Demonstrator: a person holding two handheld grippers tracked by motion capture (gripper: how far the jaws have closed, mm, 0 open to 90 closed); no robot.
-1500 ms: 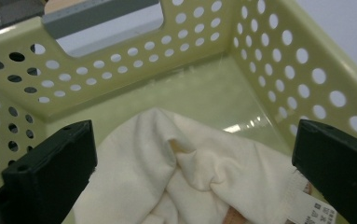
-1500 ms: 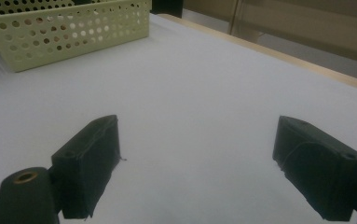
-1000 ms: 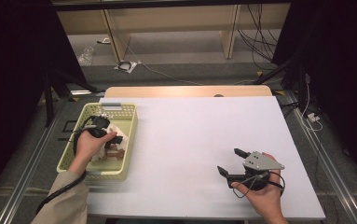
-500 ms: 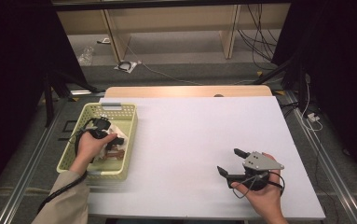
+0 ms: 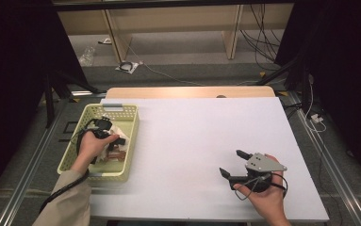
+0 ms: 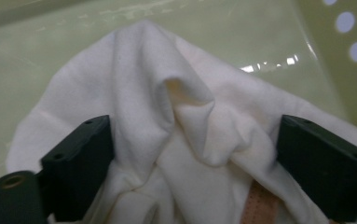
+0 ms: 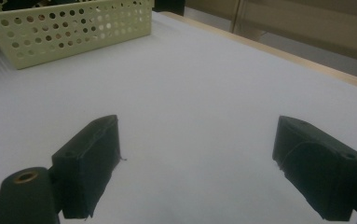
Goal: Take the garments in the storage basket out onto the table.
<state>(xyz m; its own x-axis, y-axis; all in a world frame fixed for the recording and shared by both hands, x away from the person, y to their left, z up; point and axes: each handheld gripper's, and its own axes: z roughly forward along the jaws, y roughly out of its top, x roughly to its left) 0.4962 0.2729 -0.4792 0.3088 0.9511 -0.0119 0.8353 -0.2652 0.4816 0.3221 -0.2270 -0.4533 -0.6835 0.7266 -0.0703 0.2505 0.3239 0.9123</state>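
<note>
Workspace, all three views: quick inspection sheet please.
Surface: white table top, bare between basket and right tool.
Job's things: white cloth, bunched in the yellow perforated basket at the table's left; a tan strip shows under the cloth.
Clutter: other items in the basket, too hidden to name.
Grippers: left tool in the basket, jaws just closing, straddling a cloth fold, not clamped. Right tool open, nothing between its jaws, low over the table.
Cables: one trails from each tool; more on the floor behind.
Surroundings: wooden furniture legs, dark curtains.
</note>
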